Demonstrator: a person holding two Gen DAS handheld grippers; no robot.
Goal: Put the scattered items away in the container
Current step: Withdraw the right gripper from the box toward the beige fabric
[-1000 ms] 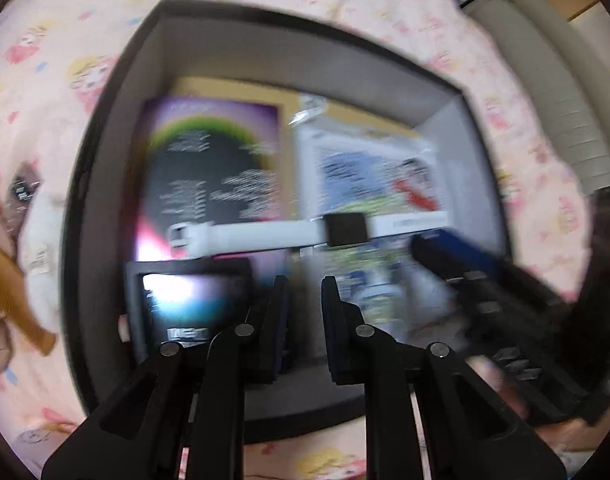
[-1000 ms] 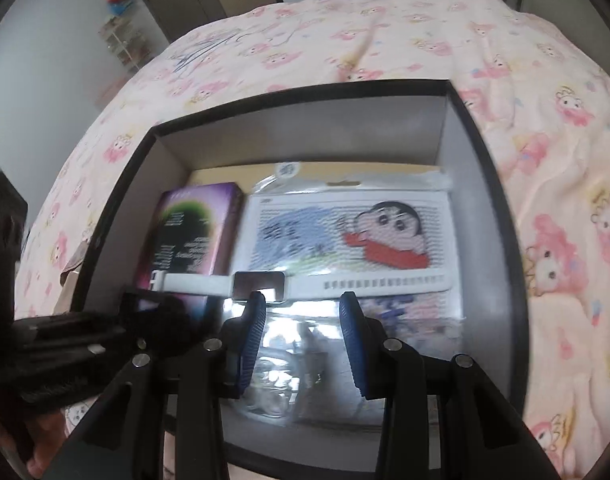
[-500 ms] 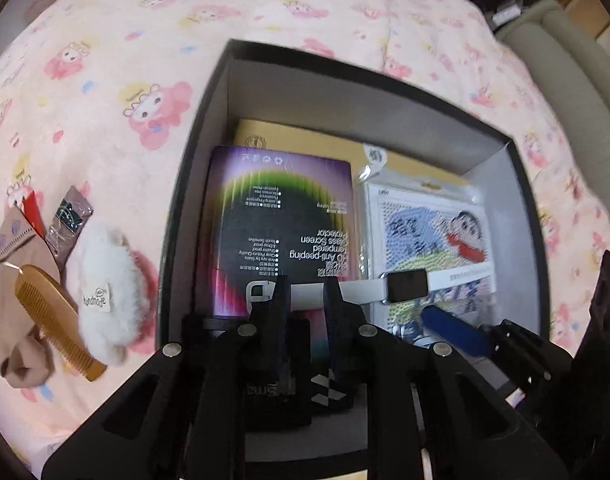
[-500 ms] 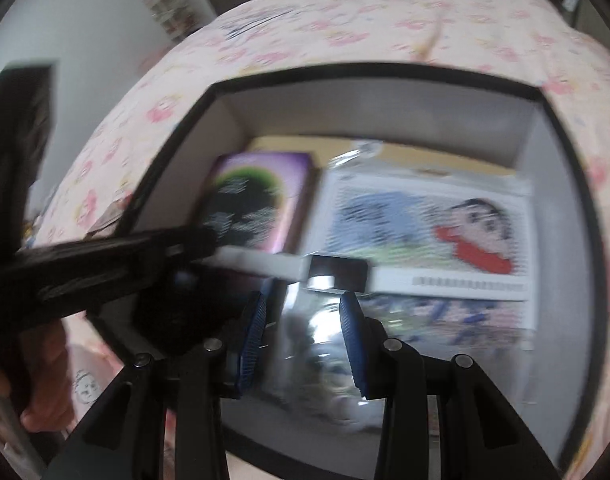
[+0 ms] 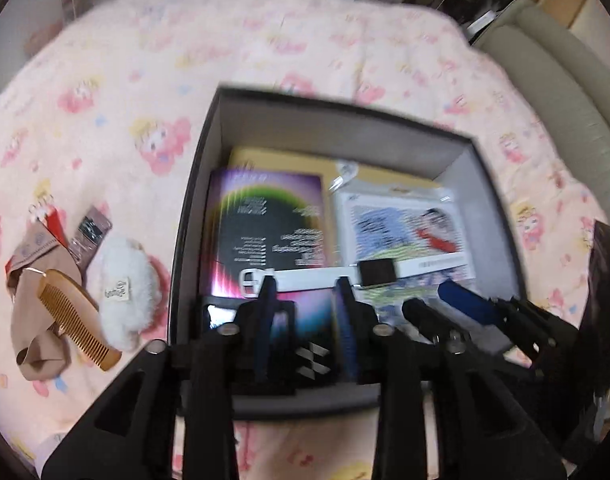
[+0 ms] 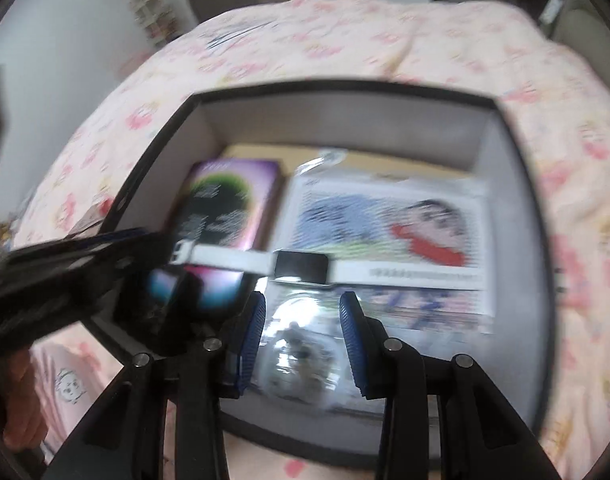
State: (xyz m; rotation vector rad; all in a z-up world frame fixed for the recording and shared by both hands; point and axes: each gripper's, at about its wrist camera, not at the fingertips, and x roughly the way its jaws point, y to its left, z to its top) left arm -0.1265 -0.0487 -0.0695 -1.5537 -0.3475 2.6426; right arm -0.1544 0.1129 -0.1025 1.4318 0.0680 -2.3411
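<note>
A: So, where do both sets of tongs stand right now?

B: Above the near end of the box, which sits on the bed. The left tongs have just been opening and grip nothing; a small dark box lies under them on the box floor. The right tongs have also been parting a little, with nothing pinched; a clear packet lies below them.

A: And what is already inside?

B: A purple carton, a cartoon card pack and a white watch laid across both.

A: What is left outside?

B: 4 things at least, well to the left of the box: a comb, a tan sock, a white puff and a small sachet.

A: How should the left side leave?

B: I would lift straight up first, clear of the wall and the watch strap, then swing left. Keep the 2 sets of tongs apart; they are close together here.
</note>
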